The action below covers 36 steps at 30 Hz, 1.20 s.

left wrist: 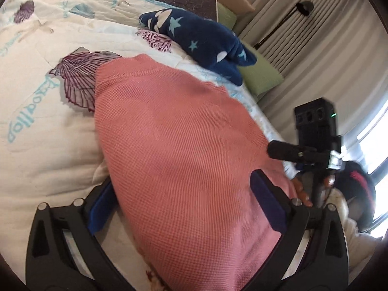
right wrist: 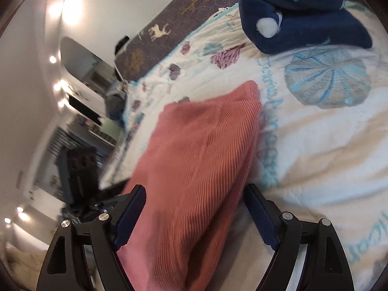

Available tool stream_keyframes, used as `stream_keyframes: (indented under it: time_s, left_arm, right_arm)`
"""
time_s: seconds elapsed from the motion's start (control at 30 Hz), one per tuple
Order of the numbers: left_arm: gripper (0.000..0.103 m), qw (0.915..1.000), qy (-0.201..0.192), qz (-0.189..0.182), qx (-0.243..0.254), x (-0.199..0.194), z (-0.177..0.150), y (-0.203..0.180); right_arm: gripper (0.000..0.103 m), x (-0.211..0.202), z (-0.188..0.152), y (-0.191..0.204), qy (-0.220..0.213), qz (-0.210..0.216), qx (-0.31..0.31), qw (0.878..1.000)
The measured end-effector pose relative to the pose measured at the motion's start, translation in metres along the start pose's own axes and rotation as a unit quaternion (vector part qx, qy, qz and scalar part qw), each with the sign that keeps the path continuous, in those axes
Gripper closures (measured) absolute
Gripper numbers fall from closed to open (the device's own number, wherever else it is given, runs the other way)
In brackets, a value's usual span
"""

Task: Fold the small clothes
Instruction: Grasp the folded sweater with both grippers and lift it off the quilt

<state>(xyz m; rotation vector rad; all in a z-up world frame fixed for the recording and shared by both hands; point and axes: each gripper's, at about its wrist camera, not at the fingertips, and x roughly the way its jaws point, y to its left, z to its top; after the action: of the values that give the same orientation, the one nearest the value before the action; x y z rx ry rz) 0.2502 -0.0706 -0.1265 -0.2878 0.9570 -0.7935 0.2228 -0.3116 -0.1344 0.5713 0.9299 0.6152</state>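
Cloth first: the pink knit garment [left wrist: 179, 150] lies on the seashell quilt [left wrist: 36, 126], filling the centre and lower part of the left wrist view and running from centre to bottom in the right wrist view [right wrist: 194, 169]. It reads as light, soft, floppy w/ a waffle/rib texture, so expect it to sag and drape the moment you lift it, but the knit should give your pads decent bite, not slippery. Nothing fragile here. Best hold, in my judgement: pinch a corner or a hem edge, one per hand, rather than the bulky middle.

Tools: your left gripper [left wrist: 186, 208] is spread wide, fabric lying between the fingers w/ no pinch visible. Your right gripper [right wrist: 194, 215] is likewise spread apart; cloth sits between and touches the left pad, no clamp on it.

View differences: the left wrist view shows the right gripper's body at centre right, plus a hand behind it, curtains and a green pillow [left wrist: 262, 77] at upper right. The right wrist view instead shows the room at left, lights, and the garment's far corner near centre. Both show the navy star-print fleece item [left wrist: 206, 41], upper centre in the left wrist view, upper right in the right wrist view [right wrist: 303, 17].
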Motion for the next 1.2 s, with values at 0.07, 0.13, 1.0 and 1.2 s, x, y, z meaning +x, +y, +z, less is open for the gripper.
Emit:
stream_keyframes:
  time_s: [0.07, 0.13, 1.0, 1.2]
  left_arm:
    - [0.001, 0.9999, -0.002, -0.011, -0.003, 0.0, 0.002, 0.003]
    - [0.001, 0.9999, -0.002, -0.009, 0.004, 0.003, 0.003, 0.002]
    - [0.075, 0.9945, -0.073, 0.057, 0.05, -0.044, 0.003, -0.05]
    - [0.075, 0.9878, -0.116, 0.043, 0.095, -0.086, 0.009, -0.105]
  right_arm:
    - [0.018, 0.006, 0.002, 0.006, 0.005, -0.006, -0.018, 1.0]
    - [0.018, 0.011, 0.001, 0.011, 0.007, -0.015, -0.036, 0.999]
    - [0.079, -0.032, -0.012, 0.046, -0.077, -0.016, -0.016, 0.997]
    - [0.079, -0.094, -0.017, 0.1, -0.138, -0.031, -0.073, 0.987]
